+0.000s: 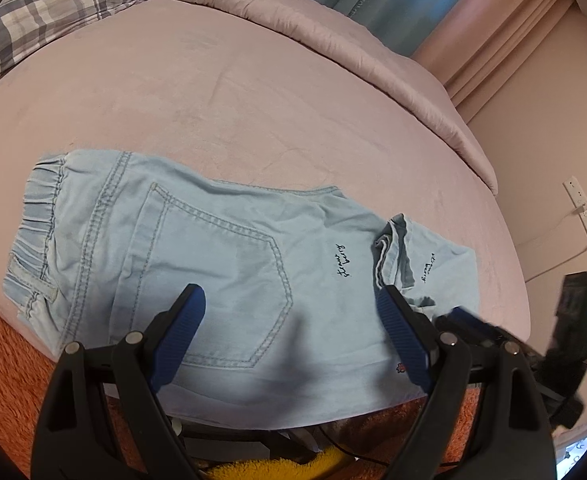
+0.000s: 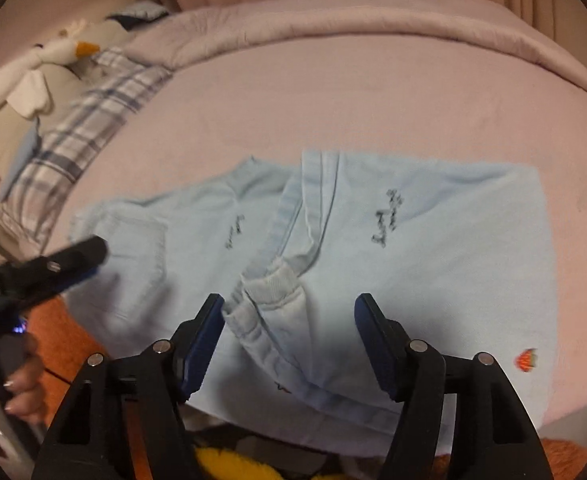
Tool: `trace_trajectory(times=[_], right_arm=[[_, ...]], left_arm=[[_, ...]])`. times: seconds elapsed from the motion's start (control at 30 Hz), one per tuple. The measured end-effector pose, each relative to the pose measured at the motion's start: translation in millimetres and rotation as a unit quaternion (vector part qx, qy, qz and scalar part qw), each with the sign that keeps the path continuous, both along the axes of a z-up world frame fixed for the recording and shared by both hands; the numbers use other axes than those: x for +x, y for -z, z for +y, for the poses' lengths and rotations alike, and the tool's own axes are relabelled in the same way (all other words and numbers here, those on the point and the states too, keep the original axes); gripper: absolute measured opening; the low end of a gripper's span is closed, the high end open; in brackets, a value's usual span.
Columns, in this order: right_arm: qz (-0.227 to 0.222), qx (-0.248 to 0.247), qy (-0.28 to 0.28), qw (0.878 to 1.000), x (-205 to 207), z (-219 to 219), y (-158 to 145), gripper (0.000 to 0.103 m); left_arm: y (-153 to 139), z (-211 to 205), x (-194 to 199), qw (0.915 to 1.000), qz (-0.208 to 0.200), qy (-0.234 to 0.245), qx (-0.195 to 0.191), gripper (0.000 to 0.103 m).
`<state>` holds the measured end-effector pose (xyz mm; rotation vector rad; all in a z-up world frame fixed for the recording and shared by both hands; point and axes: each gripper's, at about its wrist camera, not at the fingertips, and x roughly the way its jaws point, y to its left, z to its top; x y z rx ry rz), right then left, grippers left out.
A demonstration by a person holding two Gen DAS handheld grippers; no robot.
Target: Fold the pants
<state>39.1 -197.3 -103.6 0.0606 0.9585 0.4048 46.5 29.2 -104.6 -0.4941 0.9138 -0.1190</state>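
Note:
Light blue denim pants (image 1: 221, 248) lie flat on the pink bed near its front edge, waistband at the left, back pocket up. A leg end is folded back over the right part, hem bunched (image 2: 269, 284). The pants (image 2: 433, 264) fill the middle of the right wrist view. My left gripper (image 1: 289, 304) is open and empty just above the pocket area. My right gripper (image 2: 289, 312) is open and empty, its jaws either side of the bunched hem. The right gripper also shows at the right of the left wrist view (image 1: 473, 324); the left gripper's finger (image 2: 73, 260) shows at the left of the right wrist view.
A plaid pillow (image 1: 49, 12) and a plush goose (image 2: 57, 54) lie at the bed's far left. A rolled pink quilt (image 1: 333, 36) runs along the far side. An orange fuzzy rug (image 1: 9, 360) lies below the bed's front edge. A wall socket (image 1: 585, 216) is at right.

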Motion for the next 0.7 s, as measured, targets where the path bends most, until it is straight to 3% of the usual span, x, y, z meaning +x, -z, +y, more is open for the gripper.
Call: trace_trajectory(times=[0.13, 0.23, 0.43, 0.6, 0.7], right_arm=[[-0.028, 0.0, 0.059, 0.998, -4.0, -32.3, -18.9, 0.067], [-0.036, -0.018, 0.111, 0.993, -1.8, -52.5, -16.1, 0.067], [-0.002, -0.041, 0.217, 0.975, 2.4, -104.3, 8.6, 0.067], [0.023, -0.037, 0.236, 0.971, 4.4, -112.3, 24.1, 0.067], [0.027, -0.029, 0.24, 0.97, 3.2, -113.5, 28.1, 0.067]], left_arm=[[3.0, -8.0, 3.3, 0.9997, 0.002, 0.021, -0.009, 0.089], [7.0, -21.6, 11.1, 0.9988, 0.009, 0.046, -0.017, 0.089], [20.7, -67.3, 45.3, 0.9928, 0.022, 0.115, -0.024, 0.087], [38.3, -103.0, 75.0, 0.9817, 0.05, 0.176, -0.053, 0.076], [45.3, -118.3, 86.3, 0.9807, 0.057, 0.184, -0.032, 0.076]])
